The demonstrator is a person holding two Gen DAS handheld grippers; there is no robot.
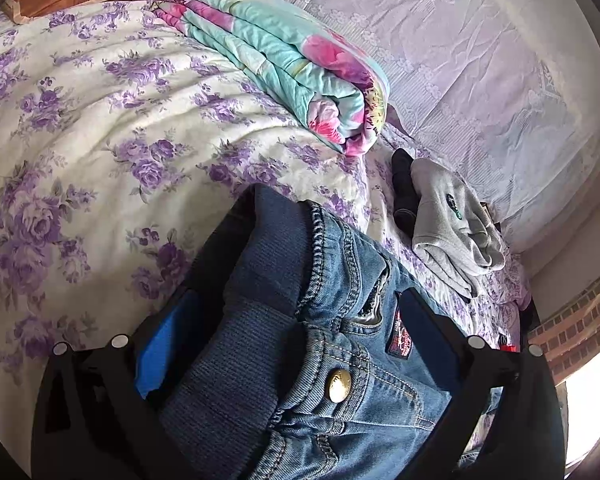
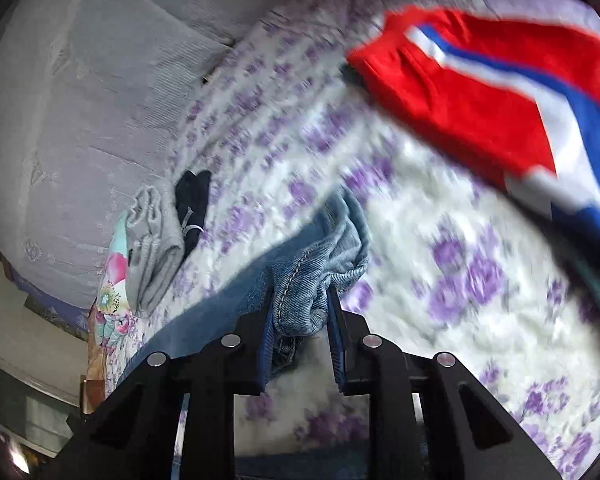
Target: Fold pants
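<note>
Blue denim jeans (image 1: 340,360) fill the left wrist view: ribbed waistband, brass button and red label. My left gripper (image 1: 320,264) is shut on the waistband, which is bunched thick between its blue pads (image 1: 160,344). In the blurred right wrist view the jeans (image 2: 312,264) stretch leftward over the bed. My right gripper (image 2: 300,292) is shut on a crumpled, stitched end of the denim, lifted just above the bedspread.
The floral purple bedspread (image 1: 80,140) carries a folded teal-and-pink quilt (image 1: 284,64), a folded grey garment (image 1: 448,220) and a black item (image 1: 404,188). A red, white and blue garment (image 2: 480,88) lies at the right. A lavender cushion (image 1: 480,60) lines the far side; brick wall (image 1: 572,320) beyond.
</note>
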